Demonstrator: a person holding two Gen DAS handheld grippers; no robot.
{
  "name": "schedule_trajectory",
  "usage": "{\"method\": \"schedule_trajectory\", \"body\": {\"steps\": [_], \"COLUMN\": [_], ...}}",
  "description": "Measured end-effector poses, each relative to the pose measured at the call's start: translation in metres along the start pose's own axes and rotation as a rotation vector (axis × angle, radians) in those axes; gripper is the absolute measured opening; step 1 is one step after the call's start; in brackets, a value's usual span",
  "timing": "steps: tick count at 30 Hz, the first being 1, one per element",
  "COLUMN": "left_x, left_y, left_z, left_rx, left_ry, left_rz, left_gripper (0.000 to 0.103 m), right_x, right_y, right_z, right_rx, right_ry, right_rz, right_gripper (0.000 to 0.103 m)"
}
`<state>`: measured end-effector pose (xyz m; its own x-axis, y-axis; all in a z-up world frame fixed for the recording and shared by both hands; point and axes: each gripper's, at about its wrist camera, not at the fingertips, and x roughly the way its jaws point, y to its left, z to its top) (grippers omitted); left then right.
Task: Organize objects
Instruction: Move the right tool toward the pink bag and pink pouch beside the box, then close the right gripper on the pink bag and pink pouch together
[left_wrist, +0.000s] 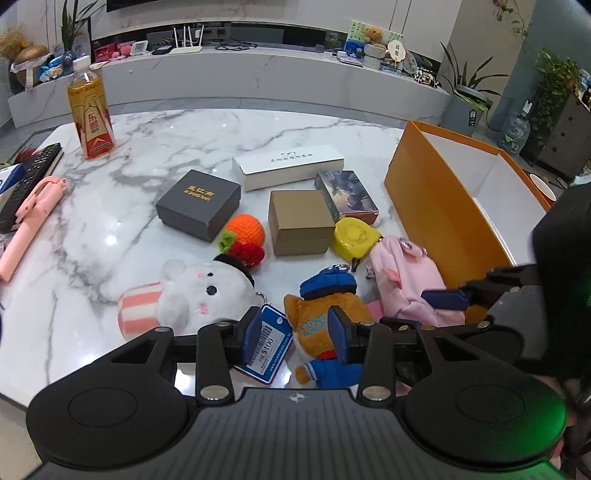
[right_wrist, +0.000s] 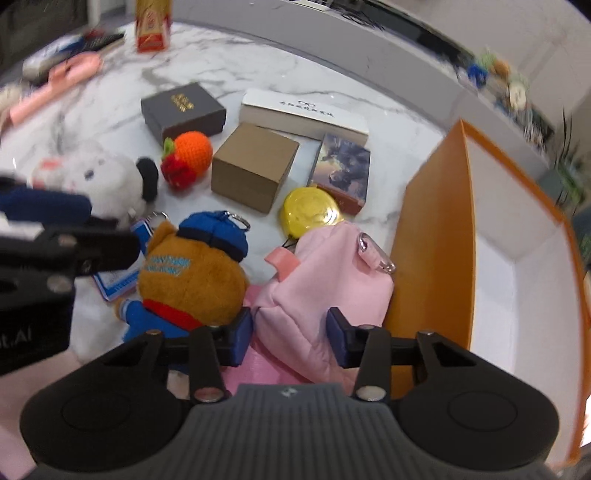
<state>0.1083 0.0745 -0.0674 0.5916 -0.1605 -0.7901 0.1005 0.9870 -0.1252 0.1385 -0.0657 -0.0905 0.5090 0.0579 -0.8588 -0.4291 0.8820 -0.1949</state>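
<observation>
Four small boxes (left_wrist: 198, 204), three plush toys (left_wrist: 199, 295), one orange bin (left_wrist: 436, 206), one bottle (left_wrist: 89, 114)

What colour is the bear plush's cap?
Blue; the bear plush's cap shows best in the right wrist view.

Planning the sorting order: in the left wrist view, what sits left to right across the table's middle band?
Pink selfie stick → dark grey gift box → orange crocheted fruit → brown cardboard box → yellow tape measure → orange storage box.

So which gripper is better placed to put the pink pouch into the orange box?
Probably right. The right gripper already has its open fingers either side of the pink pouch, beside the orange box. The left gripper is at the bear.
</observation>
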Motion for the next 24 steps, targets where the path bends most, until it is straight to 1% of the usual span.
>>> {"method": "schedule_trajectory", "body": {"steps": [5,8,13,17,20,22,24], "left_x": [-0.015,-0.023,-0.029,-0.025,-0.02,-0.017,-0.011], "left_y": [-0.003,-0.009,-0.022,-0.035,-0.043,-0.048,-0.05], "left_z": [-0.005,-0.01,-0.022,-0.032,-0.037,-0.04,-0.041], "left_rx": [0.009,0.013,0.013,0.034,0.058,0.058,0.047], "left_ry": [-0.018,-0.024,0.0,0.025,0.055,0.074,0.096], "left_rz": [0.003,-0.024,-0.095,-0.11,-0.135,-0.148,-0.161], "left_gripper": [0.046,0.046,0.046,0.046,0.044,0.044,0.044], "right_x": [-0.016,-0.03,-0.052,-0.066,-0.076,-0.081,-0.083], "right_y": [-0.013,-0.022,-0.038,-0.057,-0.072,-0.083,-0.093], "right_z": [-0.014,-0.027,-0.054,-0.077,-0.092,-0.103,-0.113], "right_rx": [0.184,0.287,0.412,0.489,0.541,0.584,0.633], "right_ry": [-0.006,-0.019,-0.029,-0.035,-0.041,-0.043,-0.029], "right_rz": [0.15,0.215,0.251,0.266,0.285,0.316,0.367], "right_gripper": [0.043,0.042,0.042,0.043,0.042,0.042,0.042]}}
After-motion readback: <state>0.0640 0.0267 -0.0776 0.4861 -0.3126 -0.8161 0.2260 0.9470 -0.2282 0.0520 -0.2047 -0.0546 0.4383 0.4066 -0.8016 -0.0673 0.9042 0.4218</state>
